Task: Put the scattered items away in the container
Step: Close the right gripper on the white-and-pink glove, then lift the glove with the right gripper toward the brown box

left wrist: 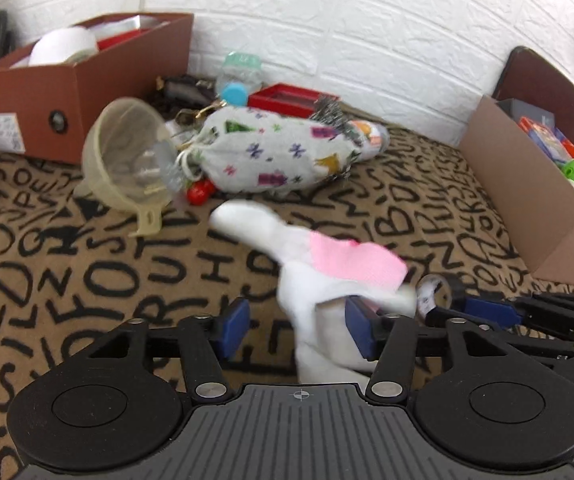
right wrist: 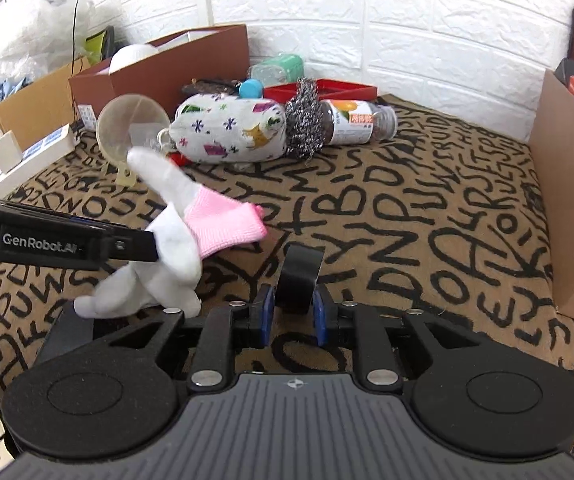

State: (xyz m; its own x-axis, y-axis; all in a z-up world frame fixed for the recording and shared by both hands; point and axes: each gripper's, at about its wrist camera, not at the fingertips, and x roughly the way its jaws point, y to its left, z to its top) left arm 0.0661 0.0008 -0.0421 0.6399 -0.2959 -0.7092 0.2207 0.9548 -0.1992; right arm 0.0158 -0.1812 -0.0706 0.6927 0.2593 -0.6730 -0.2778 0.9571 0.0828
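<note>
The left gripper (left wrist: 295, 330) is seen with its blue pads (left wrist: 234, 322) spread wide, while a white sock with a pink cuff (left wrist: 327, 272) lies against the right-hand pad only, low in the centre of the frame; whether it is truly held cannot be told. The right gripper (right wrist: 293, 314) is pressed onto a black roll of tape (right wrist: 299, 276), at the lower centre of its view. A brown cardboard box (right wrist: 567, 184) is placed at the right edge, partly cut off. Across the upper middle a translucent beige funnel (right wrist: 127, 128), a printed white cloth pouch (right wrist: 231, 128), a steel wool scourer (right wrist: 305, 120) and a clear labelled bottle (right wrist: 357, 122) are scattered on the lettered tan cloth (right wrist: 407, 220). The sock could slip off, being limp and unclamped. The sock is blurred, and its lower end is hidden behind the gripper body
</note>
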